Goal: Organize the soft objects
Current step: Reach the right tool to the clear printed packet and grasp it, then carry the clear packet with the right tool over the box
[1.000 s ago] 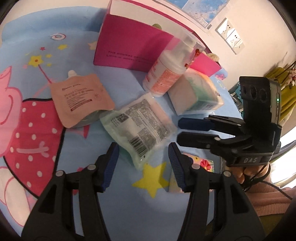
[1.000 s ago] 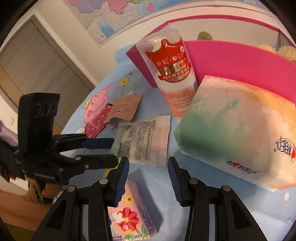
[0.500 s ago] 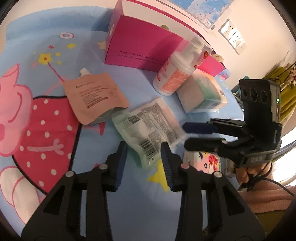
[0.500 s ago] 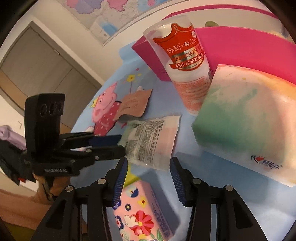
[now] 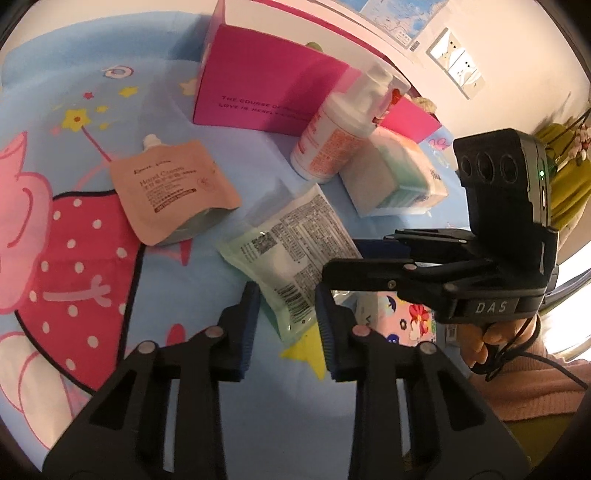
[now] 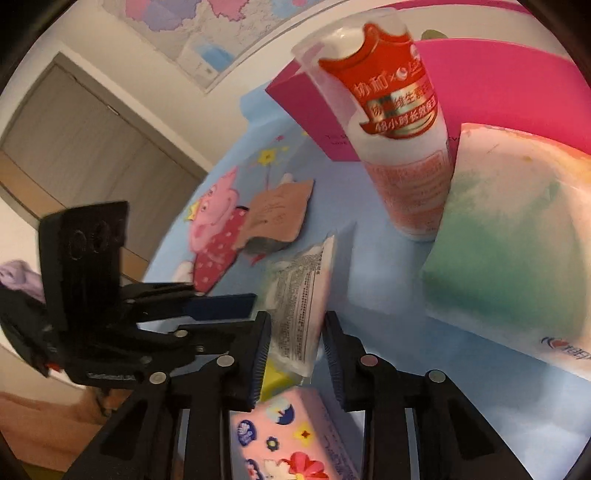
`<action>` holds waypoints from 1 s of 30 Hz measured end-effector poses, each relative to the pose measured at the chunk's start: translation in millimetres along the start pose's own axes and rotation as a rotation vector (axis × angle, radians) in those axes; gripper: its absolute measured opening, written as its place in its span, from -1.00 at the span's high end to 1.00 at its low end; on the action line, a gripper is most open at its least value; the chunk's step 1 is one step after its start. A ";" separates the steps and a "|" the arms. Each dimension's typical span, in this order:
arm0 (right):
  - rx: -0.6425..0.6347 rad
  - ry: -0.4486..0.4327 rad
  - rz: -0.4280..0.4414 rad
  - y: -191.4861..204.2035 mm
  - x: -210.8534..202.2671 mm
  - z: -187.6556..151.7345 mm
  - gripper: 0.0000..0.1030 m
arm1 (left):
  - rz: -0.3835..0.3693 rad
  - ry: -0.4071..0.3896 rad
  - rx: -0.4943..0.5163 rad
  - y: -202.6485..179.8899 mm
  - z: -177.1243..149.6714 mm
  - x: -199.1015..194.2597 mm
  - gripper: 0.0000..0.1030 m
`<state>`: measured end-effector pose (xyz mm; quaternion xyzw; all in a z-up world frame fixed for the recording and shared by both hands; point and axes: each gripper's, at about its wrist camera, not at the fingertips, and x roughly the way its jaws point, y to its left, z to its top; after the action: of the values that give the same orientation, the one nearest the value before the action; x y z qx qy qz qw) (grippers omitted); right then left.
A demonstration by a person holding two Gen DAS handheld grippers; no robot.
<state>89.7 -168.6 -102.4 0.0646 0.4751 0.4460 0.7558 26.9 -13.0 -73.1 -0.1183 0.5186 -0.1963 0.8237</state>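
Observation:
A flat green-and-pink sachet printed with small text lies on the blue cartoon cloth. My left gripper is open, its jaws standing either side of the sachet's near corner. My right gripper is open and frames the sachet's other end, which looks lifted on edge. A pink hand-cream pouch lies to the left. A white pump bottle and a green tissue pack stand before a magenta box. A floral tissue packet lies under my right gripper.
The right gripper body crosses the right side of the left wrist view, close over the sachet. The left gripper body fills the left of the right wrist view. A wall with a map and a door are behind the table.
Both grippers have closed in on the sachet from opposite ends. The left jaws have narrowed around its corner. The sachet now looks tilted up in the right wrist view.

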 end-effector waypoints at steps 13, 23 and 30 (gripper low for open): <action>-0.089 -0.185 0.075 29.3 -88.6 9.5 0.68 | -0.094 -0.162 0.075 -27.0 20.6 -53.7 0.36; -0.161 -0.353 0.051 38.4 -154.9 55.1 0.68 | -0.021 -0.294 0.262 -72.4 86.6 -87.6 0.36; -0.109 -0.386 0.046 13.4 -158.2 93.3 0.68 | 0.031 -0.285 0.285 -77.0 131.5 -68.0 0.36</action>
<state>130.1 -246.6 59.5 0.1188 0.2949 0.4673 0.8249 103.7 -52.7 69.6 -0.0190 0.3656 -0.2363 0.9001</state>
